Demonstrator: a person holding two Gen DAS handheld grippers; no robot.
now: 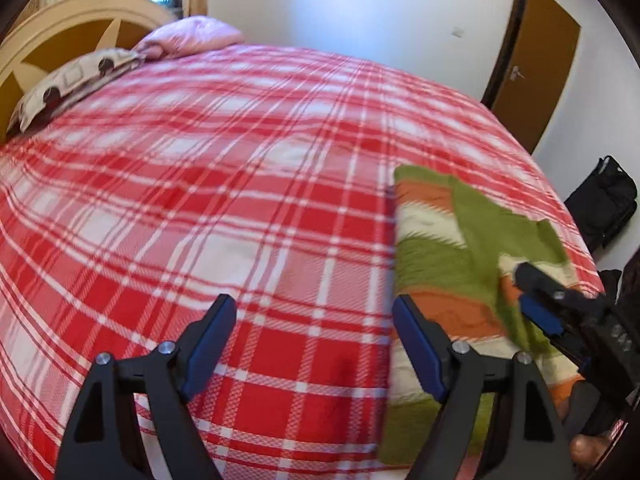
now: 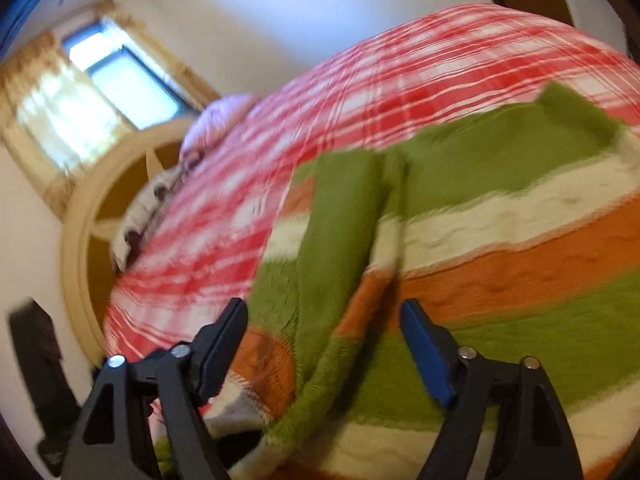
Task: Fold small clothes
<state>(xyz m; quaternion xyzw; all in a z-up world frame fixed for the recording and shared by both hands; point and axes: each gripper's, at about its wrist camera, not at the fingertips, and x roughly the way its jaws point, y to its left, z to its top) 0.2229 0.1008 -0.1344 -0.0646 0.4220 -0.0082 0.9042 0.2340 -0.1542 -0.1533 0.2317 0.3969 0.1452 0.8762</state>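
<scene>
A small knitted garment with green, cream and orange stripes (image 1: 440, 256) lies on the red plaid bedcover at the right; a green sleeve (image 1: 492, 232) is folded across it. My left gripper (image 1: 314, 312) is open and empty, hovering over bare bedcover just left of the garment's edge. My right gripper (image 1: 532, 292) shows in the left wrist view over the garment's right side, jaws apart. In the right wrist view the right gripper (image 2: 324, 320) is open, above the garment (image 2: 500, 232) with the folded green sleeve (image 2: 340, 232) between its fingers, not gripped.
The red-and-white plaid bedcover (image 1: 200, 184) covers the whole bed. Pillows (image 1: 72, 80) and a cream headboard (image 1: 48, 40) are at the far left. A brown door (image 1: 536, 60) and a black bag (image 1: 608, 200) stand beyond the bed's right side.
</scene>
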